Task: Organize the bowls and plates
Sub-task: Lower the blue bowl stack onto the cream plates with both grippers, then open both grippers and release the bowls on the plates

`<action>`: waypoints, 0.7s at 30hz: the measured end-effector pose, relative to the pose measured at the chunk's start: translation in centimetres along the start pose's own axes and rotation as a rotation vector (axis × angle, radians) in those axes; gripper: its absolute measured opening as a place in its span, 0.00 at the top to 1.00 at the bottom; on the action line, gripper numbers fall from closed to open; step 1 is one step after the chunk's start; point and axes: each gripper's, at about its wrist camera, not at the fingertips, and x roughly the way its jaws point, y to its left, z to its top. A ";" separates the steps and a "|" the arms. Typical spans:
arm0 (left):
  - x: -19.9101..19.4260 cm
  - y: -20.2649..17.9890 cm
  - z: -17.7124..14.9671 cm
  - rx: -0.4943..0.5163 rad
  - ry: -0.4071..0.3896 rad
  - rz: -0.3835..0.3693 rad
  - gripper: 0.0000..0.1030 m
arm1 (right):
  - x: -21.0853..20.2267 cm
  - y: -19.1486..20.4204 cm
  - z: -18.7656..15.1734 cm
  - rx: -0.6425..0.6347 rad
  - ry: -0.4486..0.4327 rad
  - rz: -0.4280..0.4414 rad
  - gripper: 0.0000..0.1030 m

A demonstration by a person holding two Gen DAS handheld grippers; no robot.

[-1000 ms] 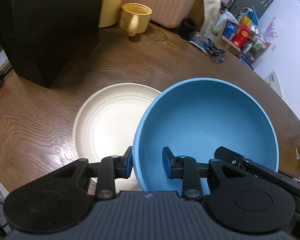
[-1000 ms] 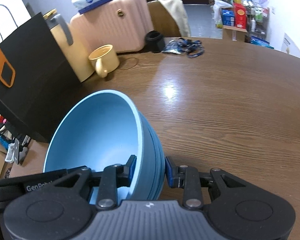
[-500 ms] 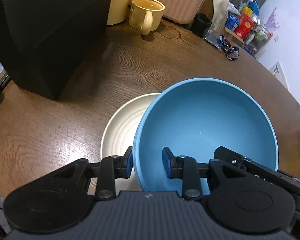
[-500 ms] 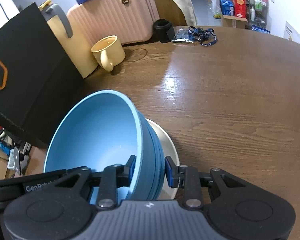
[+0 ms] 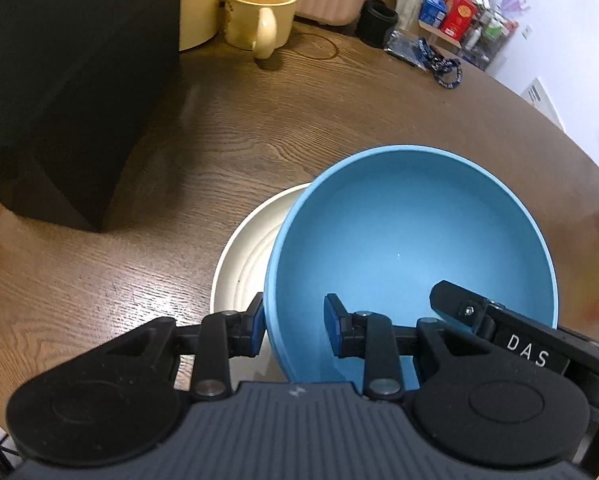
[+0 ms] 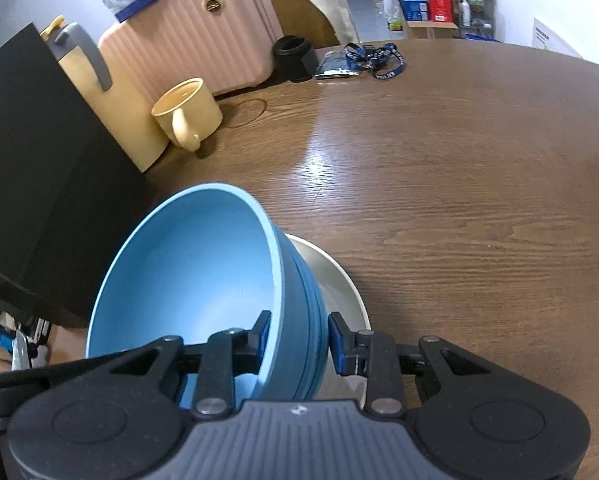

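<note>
My left gripper (image 5: pixel 293 322) and right gripper (image 6: pixel 299 338) both pinched the blue bowl (image 5: pixel 411 256) by its rim above the white plate (image 5: pixel 245 256); uneven release could tip it off-centre.

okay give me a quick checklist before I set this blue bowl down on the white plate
1. Left hand-held gripper grips the blue bowl rim: ok.
2. Right hand-held gripper grips the opposite rim: ok.
3. Bowl is over the white plate: ok, though off-centre toward the plate's right side.
4. Bowl touching the plate yet: cannot tell.
5. Bowl empty inside: ok.
6. Yellow mug stands apart from the plate: ok.
</note>
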 end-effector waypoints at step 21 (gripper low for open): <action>-5.6 1.9 -1.8 0.045 -0.194 0.076 0.00 | -5.2 -0.6 -2.0 0.047 -0.176 0.046 0.00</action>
